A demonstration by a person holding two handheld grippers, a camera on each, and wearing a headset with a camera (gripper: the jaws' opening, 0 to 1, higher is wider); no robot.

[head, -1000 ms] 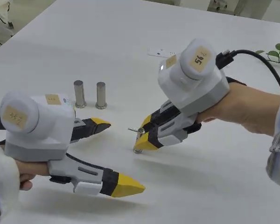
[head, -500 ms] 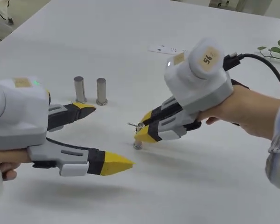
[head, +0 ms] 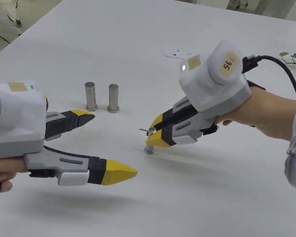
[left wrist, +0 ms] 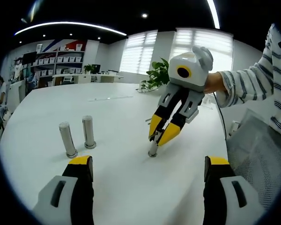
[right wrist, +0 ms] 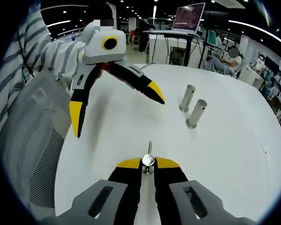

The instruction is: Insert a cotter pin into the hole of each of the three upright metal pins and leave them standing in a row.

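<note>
Metal pin [head: 148,148] stood on the desk [head: 212,197], pinched by my right fingers [head: 160,140]; my left fingers [head: 116,173] were wide open, empty.

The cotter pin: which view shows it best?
The right gripper view: the cotter pin pokes out of the metal pin ahead of the right tool. The head view shows a thin sliver; the left gripper view, too small to tell.
</note>
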